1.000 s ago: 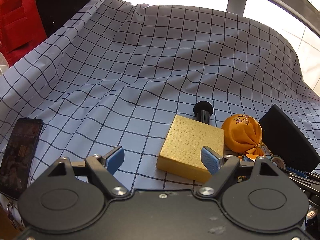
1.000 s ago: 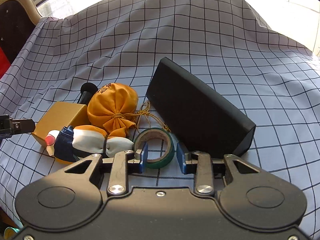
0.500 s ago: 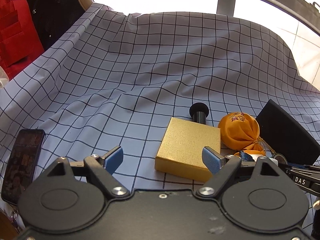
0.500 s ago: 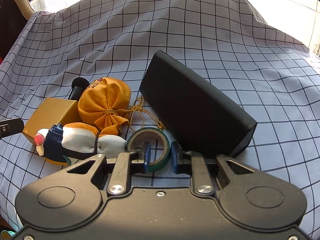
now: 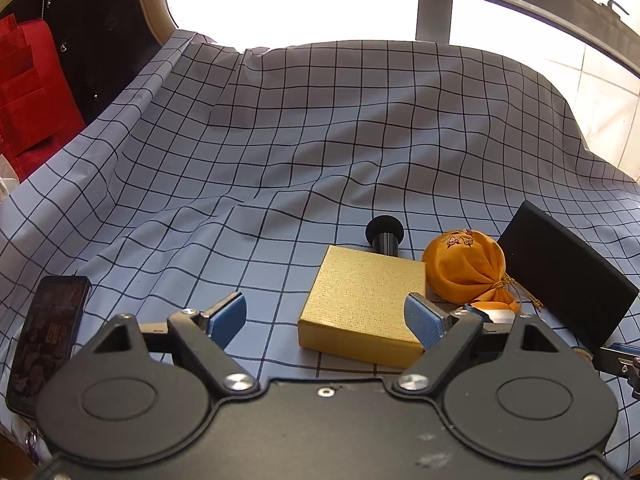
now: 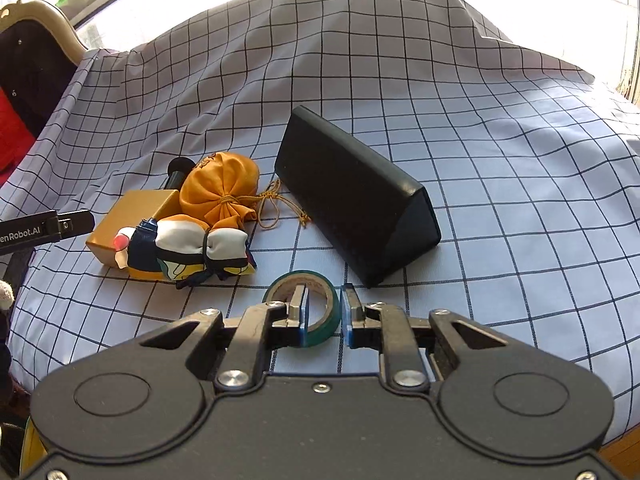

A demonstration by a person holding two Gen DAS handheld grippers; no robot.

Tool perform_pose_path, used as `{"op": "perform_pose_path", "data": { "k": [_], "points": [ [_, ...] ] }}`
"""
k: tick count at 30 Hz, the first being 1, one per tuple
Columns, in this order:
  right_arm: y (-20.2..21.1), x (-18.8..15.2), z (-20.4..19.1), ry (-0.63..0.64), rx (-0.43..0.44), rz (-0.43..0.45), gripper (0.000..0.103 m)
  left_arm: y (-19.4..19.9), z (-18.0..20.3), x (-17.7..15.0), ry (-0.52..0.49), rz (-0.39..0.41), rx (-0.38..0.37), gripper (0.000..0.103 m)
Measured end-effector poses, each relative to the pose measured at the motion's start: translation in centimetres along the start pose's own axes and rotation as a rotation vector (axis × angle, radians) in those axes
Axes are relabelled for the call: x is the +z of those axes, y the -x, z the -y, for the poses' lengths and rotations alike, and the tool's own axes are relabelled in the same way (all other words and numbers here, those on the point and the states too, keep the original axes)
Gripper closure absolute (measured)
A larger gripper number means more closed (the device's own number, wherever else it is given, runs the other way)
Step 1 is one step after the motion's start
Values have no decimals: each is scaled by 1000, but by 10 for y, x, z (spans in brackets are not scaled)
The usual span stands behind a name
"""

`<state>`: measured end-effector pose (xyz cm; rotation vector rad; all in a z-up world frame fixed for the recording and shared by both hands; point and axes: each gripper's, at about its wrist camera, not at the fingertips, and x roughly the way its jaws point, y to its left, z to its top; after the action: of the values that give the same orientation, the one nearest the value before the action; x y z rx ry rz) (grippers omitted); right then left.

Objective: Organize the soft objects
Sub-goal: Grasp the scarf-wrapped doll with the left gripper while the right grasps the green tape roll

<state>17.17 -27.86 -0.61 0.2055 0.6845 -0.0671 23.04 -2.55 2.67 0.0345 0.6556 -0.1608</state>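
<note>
Orange pouch (image 6: 218, 188) tied shut, contents hidden, neck toward near side, between gold box (image 6: 132, 216) and black case (image 6: 352, 200). Right gripper (image 6: 324, 316) clamped on green tape roll (image 6: 316, 324), now lifted off checked cloth (image 6: 400, 80). Left gripper (image 5: 326, 316) wide, empty, slightly wider than before.

Pouch (image 6: 219, 188) between box (image 6: 132, 216) and case (image 6: 356, 200), cloth bundle (image 6: 196, 252) before them, tape roll (image 6: 316, 308) nearest.

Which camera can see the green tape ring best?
The right wrist view. There the green tape roll sits up close, with one finger of the right gripper inside the ring and the other outside, pinching its wall. The left wrist view does not show the tape; its own gripper body blocks that spot.
</note>
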Motion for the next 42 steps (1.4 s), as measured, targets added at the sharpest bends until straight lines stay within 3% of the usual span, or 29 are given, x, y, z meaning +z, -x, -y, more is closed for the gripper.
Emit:
{"op": "perform_pose_path", "data": {
  "k": [2,4,8,14,22,24,25,33,39,42],
  "points": [
    [-1,1,-1,12,16,14,60,3,1,0,-7,9,-7,18],
    [-3,1,0,-3,45,10,49,7,3,1,-22,18,-18,16],
    [-8,-5,-1,18,100,-38,41,14,12,4,-57,30,-53,12],
    [-14,-18,-14,108,-11,-22,41,18,34,4,-116,30,-66,12],
    [-28,-14,-21,104,-37,-37,42,18,62,9,-209,10,-55,12],
    [-28,-15,-21,111,-49,-32,46,15,68,13,-214,-15,-57,12],
    [-27,-16,-21,122,-58,-30,55,12,72,15,-214,-34,-65,12],
    [-8,-16,-3,76,-13,-19,55,-2,109,6,-318,-114,-96,12],
    [5,-17,9,55,12,-2,55,-25,127,-1,-354,-147,-29,11],
    [10,-18,15,51,3,12,55,-42,126,-2,-316,-248,-67,12]
  ]
}}
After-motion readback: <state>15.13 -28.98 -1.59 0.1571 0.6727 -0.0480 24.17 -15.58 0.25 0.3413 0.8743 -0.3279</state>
